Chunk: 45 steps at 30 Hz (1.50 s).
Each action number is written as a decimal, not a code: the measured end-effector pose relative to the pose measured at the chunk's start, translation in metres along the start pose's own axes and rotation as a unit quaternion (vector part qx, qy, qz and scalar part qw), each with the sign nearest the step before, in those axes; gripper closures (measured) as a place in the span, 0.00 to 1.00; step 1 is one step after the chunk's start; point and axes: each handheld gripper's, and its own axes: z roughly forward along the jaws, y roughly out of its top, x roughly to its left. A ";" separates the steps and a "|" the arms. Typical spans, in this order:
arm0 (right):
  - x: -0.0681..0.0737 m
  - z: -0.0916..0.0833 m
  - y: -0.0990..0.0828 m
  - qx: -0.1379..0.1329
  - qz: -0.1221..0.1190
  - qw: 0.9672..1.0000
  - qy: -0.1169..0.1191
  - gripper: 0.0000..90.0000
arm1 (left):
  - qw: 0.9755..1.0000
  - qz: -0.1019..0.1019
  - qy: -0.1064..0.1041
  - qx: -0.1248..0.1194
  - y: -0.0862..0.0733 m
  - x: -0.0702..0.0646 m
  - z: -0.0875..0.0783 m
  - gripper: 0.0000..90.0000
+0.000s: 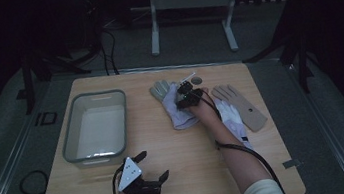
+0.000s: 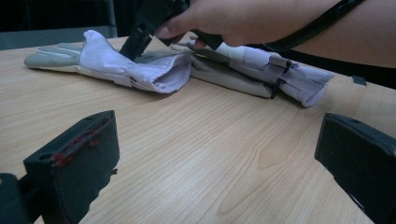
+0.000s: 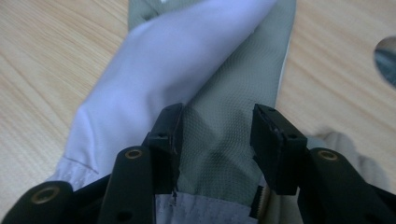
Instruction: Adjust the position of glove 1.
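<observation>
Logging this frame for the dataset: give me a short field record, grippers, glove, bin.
right gripper: down on grey-and-white glove, jaws straddling a fold of the grey fabric, not yet pinched
left gripper: open, nothing between jaws, near table's front edge
other gloves: white one and tan one, right of the hand
bin: translucent, left on table

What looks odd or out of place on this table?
The left glove looks rumpled: its pale lilac cuff is folded across the grey-green palm instead of lying flat. The right tool straddles that fabric. The beige glove lies flat, and the tub sits square. Nothing seems spilled or torn.
</observation>
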 end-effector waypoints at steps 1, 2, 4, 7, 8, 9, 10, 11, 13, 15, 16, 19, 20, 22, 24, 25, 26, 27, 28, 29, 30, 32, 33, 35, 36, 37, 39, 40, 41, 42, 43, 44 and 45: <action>-0.001 0.002 -0.001 0.003 0.003 1.000 0.007 0.61 | 1.000 0.000 0.000 0.000 0.000 0.000 0.000 0.00; -0.001 0.003 -0.001 0.004 0.007 1.000 0.009 0.62 | 1.000 0.001 0.000 0.000 0.000 0.000 0.000 0.00; -0.002 0.004 -0.002 0.004 0.014 1.000 0.016 0.65 | 1.000 0.001 0.001 0.000 0.000 0.000 0.000 0.00; -0.001 0.005 -0.003 0.001 0.021 1.000 0.018 0.77 | 1.000 0.000 0.001 0.000 0.000 0.000 0.000 0.00; 0.003 0.005 -0.005 -0.005 0.024 1.000 0.016 0.88 | 1.000 0.000 0.001 0.000 0.000 0.000 0.000 0.00; 0.003 0.005 -0.005 -0.005 0.024 1.000 0.016 0.88 | 1.000 -0.001 0.000 0.000 0.000 0.000 0.000 0.00; 0.004 0.004 -0.005 -0.010 0.026 1.000 0.011 0.92 | 1.000 -0.001 0.000 0.001 0.000 0.000 0.000 0.00; 0.005 0.003 -0.006 -0.014 0.037 0.999 0.011 0.95 | 1.000 -0.001 0.000 0.002 0.000 0.000 0.000 0.00; 0.006 -0.002 -0.007 -0.022 0.056 0.998 0.022 0.97 | 1.000 -0.001 0.000 0.002 0.000 0.000 0.000 0.00; 0.008 -0.009 -0.007 -0.033 0.073 0.997 0.022 0.98 | 1.000 -0.001 0.001 0.002 0.000 0.000 0.000 0.00; 0.009 -0.014 -0.008 -0.041 0.082 0.996 0.023 0.98 | 1.000 -0.001 0.001 0.002 0.000 0.000 0.000 0.00; 0.013 -0.029 -0.011 -0.062 0.097 0.993 0.023 0.98 | 1.000 -0.002 0.002 0.001 0.000 0.000 0.000 0.00; 0.015 -0.035 -0.012 -0.068 0.104 0.992 0.024 0.98 | 1.000 -0.002 0.003 0.001 0.000 0.000 0.000 0.00; 0.017 -0.046 -0.016 -0.081 0.122 0.989 0.030 0.98 | 1.000 -0.001 0.004 0.001 0.000 0.000 0.000 0.00; 0.022 -0.057 -0.022 -0.088 0.131 0.987 0.032 0.98 | 1.000 0.000 0.005 0.000 0.000 0.000 0.000 0.00; 0.025 -0.062 -0.025 -0.095 0.143 0.985 0.037 0.98 | 1.000 0.001 0.006 0.000 0.000 0.000 0.000 0.00; 0.028 -0.067 -0.029 -0.101 0.145 0.984 0.038 0.98 | 1.000 0.002 0.007 0.001 0.000 0.000 0.000 0.00; 0.031 -0.072 -0.032 -0.102 0.147 0.983 0.033 0.98 | 1.000 0.003 0.007 0.001 0.000 0.000 0.000 0.00; 0.034 -0.077 -0.036 -0.108 0.150 0.982 0.027 0.98 | 1.000 0.004 0.007 0.001 0.000 0.000 0.000 0.00; 0.036 -0.082 -0.039 -0.111 0.153 0.982 0.027 0.98 | 1.000 0.004 0.007 0.001 0.000 -0.001 0.000 0.00; 0.039 -0.087 -0.043 -0.114 0.157 0.981 0.027 0.98 | 1.000 0.004 0.007 0.000 0.000 -0.001 0.000 0.00; 0.046 -0.101 -0.053 -0.127 0.165 0.978 0.024 0.98 | 1.000 0.002 0.008 0.000 0.000 0.000 0.000 0.00; 0.046 -0.101 -0.053 -0.127 0.165 0.978 0.024 0.98 | 1.000 0.000 0.008 -0.001 0.000 0.000 0.000 0.00; 0.052 -0.110 -0.061 -0.139 0.167 0.976 0.019 0.98 | 1.000 0.001 0.009 -0.001 0.000 0.000 0.000 0.00; 0.055 -0.113 -0.066 -0.148 0.172 0.974 0.014 0.98 | 1.000 0.002 0.009 -0.001 0.000 -0.001 0.000 0.00; 0.059 -0.115 -0.070 -0.152 0.177 0.972 0.022 0.98 | 1.000 0.003 0.009 -0.001 0.000 -0.001 0.000 0.00; 0.066 -0.117 -0.078 -0.157 0.179 0.971 0.015 0.98 | 1.000 0.006 0.008 -0.001 0.000 -0.001 0.001 0.00; 0.069 -0.116 -0.081 -0.158 0.180 0.971 0.018 0.98 | 1.000 0.007 0.008 -0.001 0.000 -0.002 0.001 0.00; 0.070 -0.115 -0.084 -0.158 0.186 0.970 0.023 0.98 | 1.000 0.006 0.008 -0.002 0.000 -0.002 0.001 0.00; 0.072 -0.113 -0.087 -0.156 0.186 0.970 0.024 0.98 | 1.000 0.007 0.007 -0.002 0.000 -0.002 0.001 0.00; 0.074 -0.109 -0.089 -0.151 0.182 0.972 0.017 0.98 | 1.000 0.008 0.007 -0.002 0.000 -0.002 0.001 0.00; 0.075 -0.100 -0.092 -0.136 0.183 0.973 0.020 0.98 | 1.000 0.009 0.008 -0.001 0.000 -0.002 0.001 0.00; 0.075 -0.100 -0.092 -0.136 0.183 0.973 0.020 0.98 | 1.000 0.009 0.008 -0.001 0.000 -0.002 0.001 0.00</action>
